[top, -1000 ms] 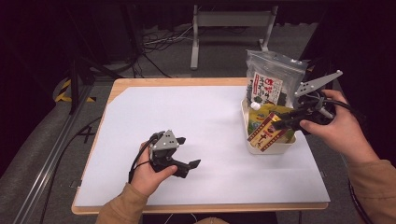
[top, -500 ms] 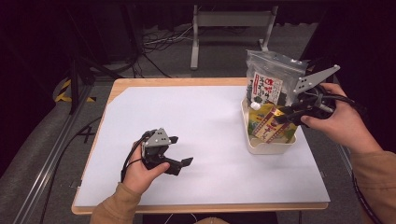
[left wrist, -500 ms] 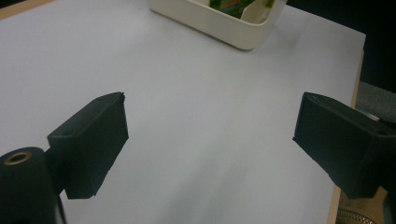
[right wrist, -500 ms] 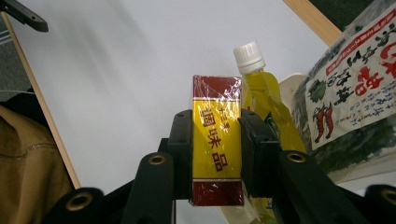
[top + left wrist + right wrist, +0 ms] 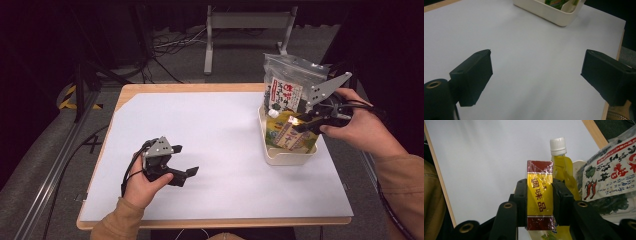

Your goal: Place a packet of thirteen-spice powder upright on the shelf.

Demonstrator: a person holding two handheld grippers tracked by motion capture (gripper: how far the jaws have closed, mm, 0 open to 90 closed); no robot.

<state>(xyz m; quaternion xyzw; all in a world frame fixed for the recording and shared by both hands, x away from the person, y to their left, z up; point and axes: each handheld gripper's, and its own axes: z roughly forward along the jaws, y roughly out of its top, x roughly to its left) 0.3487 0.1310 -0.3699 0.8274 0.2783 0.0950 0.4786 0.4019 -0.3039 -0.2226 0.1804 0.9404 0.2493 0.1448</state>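
While your right gripper (image 5: 539,195) clamps the yellow-and-red box (image 5: 540,192) above the white bin (image 5: 285,157), it has drawn back toward you since a second ago, so the box looks lifted free. Your left gripper (image 5: 536,75), jaws wide and empty, has slid nearer you.

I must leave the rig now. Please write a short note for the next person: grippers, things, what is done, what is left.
Right gripper: jaws shut on the yellow box, held over the cream bin at the table's right side.
Left gripper: open, holding nothing, low over the white table, near its front left.
In the bin: a pouch with a white cap and a cloudy bag with a red-print label, standing at the far end.
Done: box gripped.
Left: probably lifting the box clear and setting it on the table.
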